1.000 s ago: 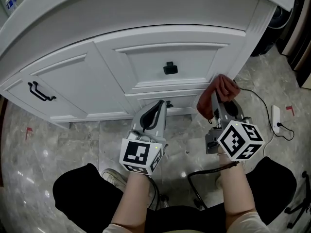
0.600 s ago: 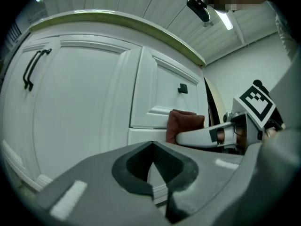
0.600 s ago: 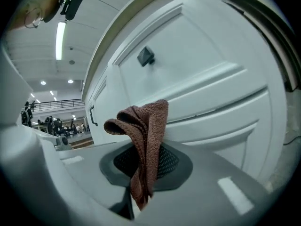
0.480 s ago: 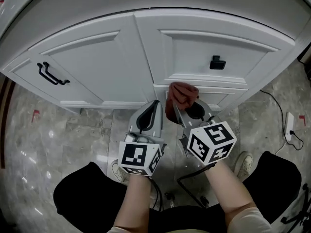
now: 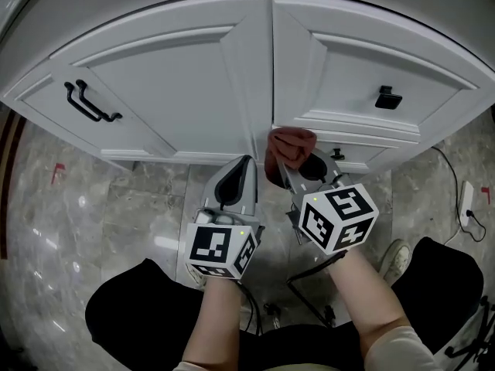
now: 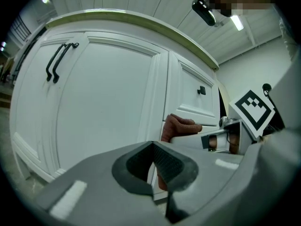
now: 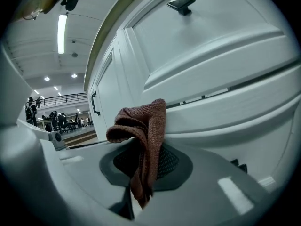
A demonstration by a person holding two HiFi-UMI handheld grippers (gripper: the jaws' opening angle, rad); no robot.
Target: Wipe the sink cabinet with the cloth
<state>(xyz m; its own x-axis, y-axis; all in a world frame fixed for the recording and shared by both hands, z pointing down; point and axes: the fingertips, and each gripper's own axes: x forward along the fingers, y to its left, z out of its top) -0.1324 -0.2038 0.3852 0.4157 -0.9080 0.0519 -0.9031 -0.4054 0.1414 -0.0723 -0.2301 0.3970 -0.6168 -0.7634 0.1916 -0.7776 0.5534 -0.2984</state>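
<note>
Rust-red cloth in right claw, against closed sink cabinet

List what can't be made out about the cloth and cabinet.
- Top of the cabinet: cut off by the head view's edge.
- Lower end of the cloth: buried between the right gripper's jaws, right gripper view.
- Most of the lower drawer: behind the right gripper, head view.

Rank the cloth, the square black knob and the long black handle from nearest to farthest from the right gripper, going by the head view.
1. cloth: pinched in the jaws of the right gripper, at the middle of the view.
2. square black knob: up and to the right.
3. long black handle: far over on the left.
</note>
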